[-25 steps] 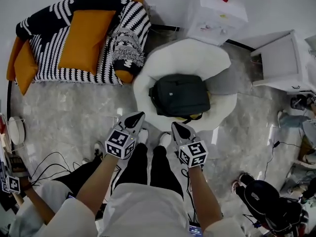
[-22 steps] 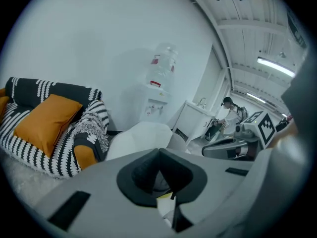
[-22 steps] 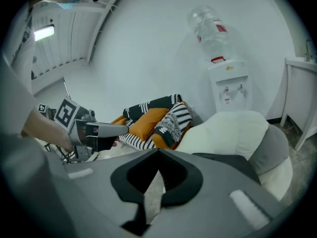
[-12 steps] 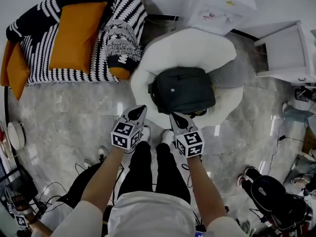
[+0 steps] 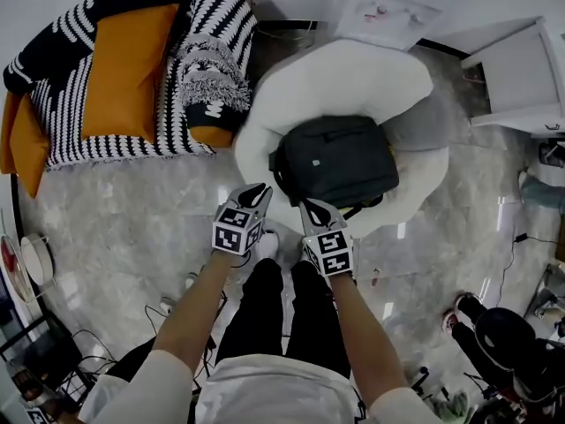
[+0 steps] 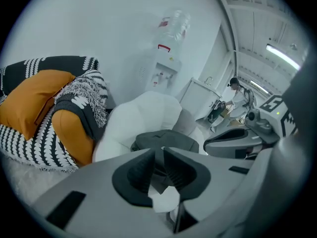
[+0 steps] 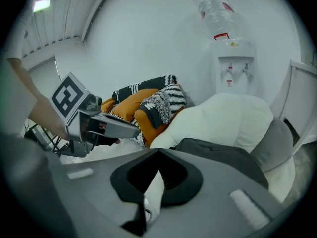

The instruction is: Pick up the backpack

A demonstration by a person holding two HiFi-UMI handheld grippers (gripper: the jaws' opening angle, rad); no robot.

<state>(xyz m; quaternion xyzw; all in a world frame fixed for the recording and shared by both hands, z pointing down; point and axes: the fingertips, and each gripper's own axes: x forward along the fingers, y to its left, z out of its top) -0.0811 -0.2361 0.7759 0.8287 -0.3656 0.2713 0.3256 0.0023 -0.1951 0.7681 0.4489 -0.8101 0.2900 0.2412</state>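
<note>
The black backpack (image 5: 335, 159) lies flat on a round white padded seat (image 5: 353, 78). Both grippers hover side by side just in front of the seat's near edge, short of the backpack and not touching it. My left gripper (image 5: 259, 188) points at its near left corner. Its jaws have just been opening and stand a little apart, with nothing between them (image 6: 159, 149). My right gripper (image 5: 311, 206) is shut and empty (image 7: 158, 150). The backpack (image 6: 163, 140) shows just beyond the left jaws, and the backpack (image 7: 223, 155) lies ahead and right of the right jaws.
A sofa with a black-and-white striped blanket and orange cushions (image 5: 132, 69) stands left of the seat. A water dispenser (image 5: 397, 7) and a white cabinet (image 5: 521, 78) stand behind and to the right. Cables (image 5: 177, 306) lie on the marble floor, and a dark bag (image 5: 503, 343) sits at lower right.
Both grippers have come down and forward, closer to the seat's front edge and the backpack. The whole view has shifted toward the seat.
</note>
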